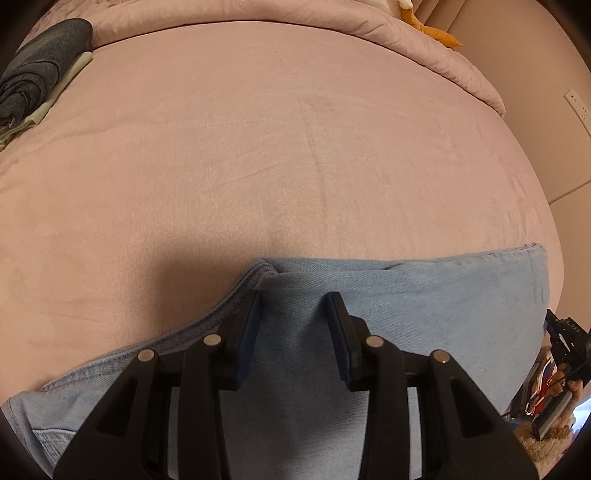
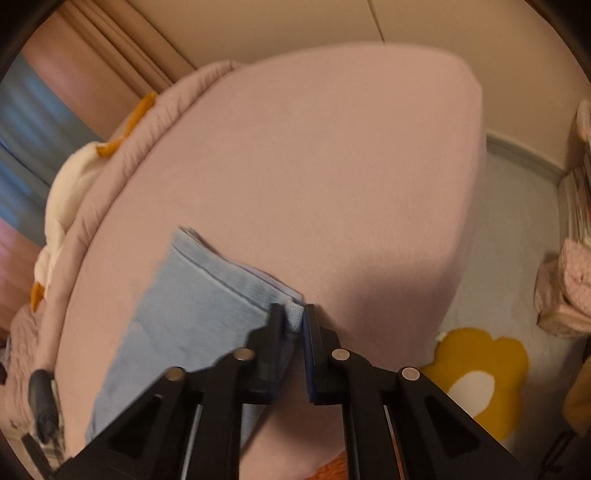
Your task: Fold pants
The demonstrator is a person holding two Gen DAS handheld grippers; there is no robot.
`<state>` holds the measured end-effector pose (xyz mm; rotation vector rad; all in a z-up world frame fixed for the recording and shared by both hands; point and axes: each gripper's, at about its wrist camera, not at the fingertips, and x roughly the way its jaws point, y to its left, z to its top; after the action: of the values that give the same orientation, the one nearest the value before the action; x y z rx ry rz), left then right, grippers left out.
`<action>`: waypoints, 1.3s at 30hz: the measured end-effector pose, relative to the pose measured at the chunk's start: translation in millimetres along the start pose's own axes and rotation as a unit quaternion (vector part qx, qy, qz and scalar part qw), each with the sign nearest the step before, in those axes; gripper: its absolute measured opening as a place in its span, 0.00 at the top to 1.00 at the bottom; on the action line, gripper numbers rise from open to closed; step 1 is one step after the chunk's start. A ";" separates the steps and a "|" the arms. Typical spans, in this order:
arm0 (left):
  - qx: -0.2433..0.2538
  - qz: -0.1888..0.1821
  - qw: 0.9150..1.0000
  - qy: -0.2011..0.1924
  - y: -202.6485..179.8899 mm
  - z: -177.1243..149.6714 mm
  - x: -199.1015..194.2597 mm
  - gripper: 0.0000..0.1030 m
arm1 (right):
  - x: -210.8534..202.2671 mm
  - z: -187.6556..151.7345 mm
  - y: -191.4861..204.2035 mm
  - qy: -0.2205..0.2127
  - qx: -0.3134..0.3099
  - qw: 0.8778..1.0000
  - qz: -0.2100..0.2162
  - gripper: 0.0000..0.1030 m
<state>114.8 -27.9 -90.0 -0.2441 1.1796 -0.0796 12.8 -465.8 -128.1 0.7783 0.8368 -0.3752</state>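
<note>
Light blue jeans [image 1: 424, 306] lie folded on the pink bed sheet [image 1: 258, 147], near its front edge. My left gripper [image 1: 293, 297] points down over them, close to their left fold. Its fingers stand apart with flat denim showing between them, and the pads grip nothing. In the right wrist view the jeans [image 2: 192, 306] run back to the left across the sheet [image 2: 332, 166]. My right gripper [image 2: 294, 310] is shut on their near right corner, where a thin edge of denim is pinched between the pads.
A folded grey garment [image 1: 37, 74] lies at the bed's far left. A rolled pink quilt [image 1: 332, 22] with a white and orange plush toy [image 2: 70, 184] lines the far side. On the floor to the right are a yellow flower rug [image 2: 476, 373] and a pink bundle [image 2: 569, 291].
</note>
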 end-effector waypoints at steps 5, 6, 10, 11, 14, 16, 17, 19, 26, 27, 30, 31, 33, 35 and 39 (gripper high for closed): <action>0.000 0.001 1.000 0.003 -10.1 -7.3 -13.4 0.64 | -33.1 0.3 -9.8 -0.004 0.010 1.000 0.000 0.55; -0.001 -0.021 1.000 0.005 -12.1 -9.6 -18.0 0.63 | -39.9 -0.5 -10.9 -0.010 0.005 1.000 0.007 0.55; -0.004 -0.110 0.994 -0.002 -23.7 -26.3 -40.3 0.32 | -29.5 -6.8 -12.0 0.034 0.022 0.994 0.098 0.54; 0.002 -0.114 0.994 -0.003 -27.1 -30.5 -43.4 0.30 | -22.8 -9.6 -9.4 0.046 0.023 0.992 0.112 0.54; 0.021 -0.113 0.993 0.007 -34.2 -42.7 -46.6 0.31 | 3.4 -16.9 4.2 0.077 0.015 0.991 0.106 0.53; 0.021 -0.113 0.993 0.016 -31.9 -49.2 -45.6 0.31 | 6.8 -16.7 11.9 0.059 0.007 0.993 0.106 0.52; 0.020 -0.113 0.993 0.019 -29.4 -51.9 -45.2 0.31 | 8.2 -14.8 14.7 0.057 0.007 0.993 0.106 0.50; 0.016 -0.111 0.993 0.024 -24.2 -54.7 -43.5 0.31 | 10.6 -11.4 14.1 0.052 0.012 0.992 0.113 0.50; 0.004 -0.130 0.991 0.022 -20.1 -64.5 -49.8 0.31 | 2.1 -7.9 31.6 0.029 -0.013 0.990 0.137 0.79; 0.006 -0.132 0.991 0.019 -20.6 -63.8 -52.5 0.31 | -8.8 -8.3 44.0 0.013 -0.038 0.990 0.135 0.80; 0.014 -0.139 0.990 0.003 -20.2 -64.8 -63.1 0.31 | -43.7 -20.1 86.2 -0.018 -0.117 0.977 0.176 0.80; 0.014 -0.145 0.989 -0.001 -19.2 -64.8 -65.7 0.31 | -51.7 -25.8 98.4 -0.018 -0.139 0.971 0.194 0.80; 0.011 -0.160 0.987 -0.004 -18.0 -64.5 -67.0 0.31 | -69.4 -44.7 126.1 -0.016 -0.199 0.956 0.216 0.80; 0.007 -0.168 0.986 -0.003 -16.0 -66.5 -65.9 0.31 | -75.9 -72.6 152.6 0.004 -0.259 0.939 0.225 0.80; 0.002 -0.177 0.984 0.007 -13.5 -68.2 -58.4 0.31 | -46.0 -129.3 179.8 0.097 -0.320 0.912 0.237 0.80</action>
<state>30.5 -40.0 -58.5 -0.4493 1.1400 -0.3963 20.9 -249.2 -63.3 0.3776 0.8542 0.4082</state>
